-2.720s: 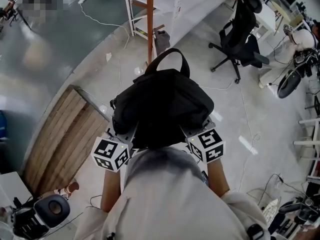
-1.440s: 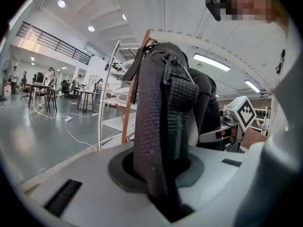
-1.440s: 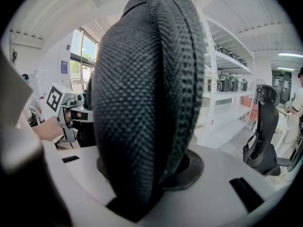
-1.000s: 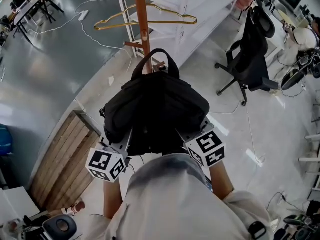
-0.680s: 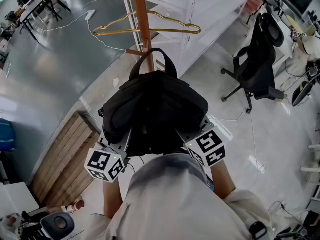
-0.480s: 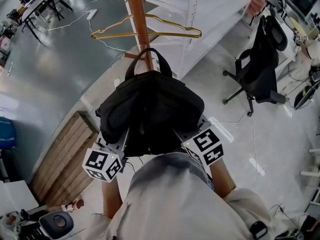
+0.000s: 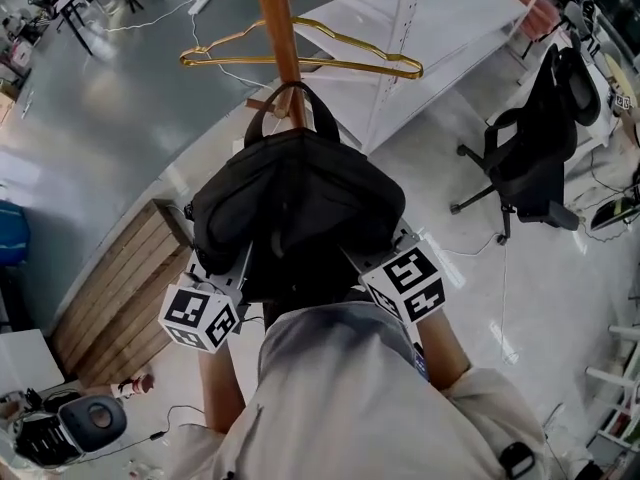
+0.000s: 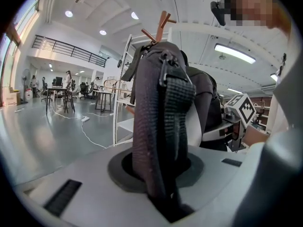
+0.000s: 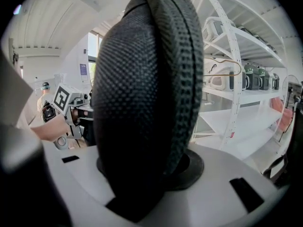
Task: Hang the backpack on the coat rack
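I hold a black backpack (image 7: 290,208) up in the air in front of me. Its top carry loop (image 7: 290,103) stands right against the brown wooden pole of the coat rack (image 7: 278,23). My left gripper (image 7: 238,260) is shut on a woven strap of the backpack (image 8: 163,126), with the rack's pegs (image 8: 158,27) visible above the bag. My right gripper (image 7: 362,258) is shut on a padded mesh shoulder strap (image 9: 147,89). Both sets of jaws are hidden under the bag in the head view.
A gold wire hanger (image 7: 300,58) hangs on the rack. White shelving (image 7: 420,18) stands behind it, a black office chair (image 7: 530,148) at the right, a wooden pallet (image 7: 110,288) on the floor at the left. Cables lie on the floor.
I have carried the backpack toward the coat rack; the pole has drawn closer and now meets the bag's top loop. Both grips are unchanged.
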Available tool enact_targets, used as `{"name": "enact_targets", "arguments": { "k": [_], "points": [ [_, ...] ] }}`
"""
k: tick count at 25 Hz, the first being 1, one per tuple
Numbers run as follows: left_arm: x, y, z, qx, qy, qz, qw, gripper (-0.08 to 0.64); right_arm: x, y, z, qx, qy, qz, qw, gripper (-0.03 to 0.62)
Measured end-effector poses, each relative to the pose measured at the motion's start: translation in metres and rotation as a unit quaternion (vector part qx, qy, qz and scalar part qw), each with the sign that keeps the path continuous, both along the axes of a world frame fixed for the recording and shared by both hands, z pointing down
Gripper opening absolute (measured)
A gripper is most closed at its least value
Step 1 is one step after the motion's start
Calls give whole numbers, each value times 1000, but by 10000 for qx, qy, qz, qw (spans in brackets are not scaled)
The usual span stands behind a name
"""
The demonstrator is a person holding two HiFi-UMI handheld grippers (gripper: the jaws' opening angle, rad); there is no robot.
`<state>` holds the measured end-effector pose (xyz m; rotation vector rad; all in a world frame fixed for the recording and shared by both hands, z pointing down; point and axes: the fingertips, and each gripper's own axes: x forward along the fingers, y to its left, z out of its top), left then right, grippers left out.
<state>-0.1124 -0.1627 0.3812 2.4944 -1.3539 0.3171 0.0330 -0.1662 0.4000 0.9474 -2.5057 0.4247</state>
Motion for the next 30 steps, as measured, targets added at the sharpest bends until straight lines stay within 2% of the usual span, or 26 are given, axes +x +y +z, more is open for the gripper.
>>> {"name": "enact_targets", "arguments": {
  "k": [13,30],
  "points": [
    [-3,-8,18,-161,89,-271,9995,75,-3,-16,14,-168,15,-244,9996,150],
    [-8,-21,43,-491,221,-217,9983,77,-8,-26,37,-431,114,-179,9988,152]
  ]
}}
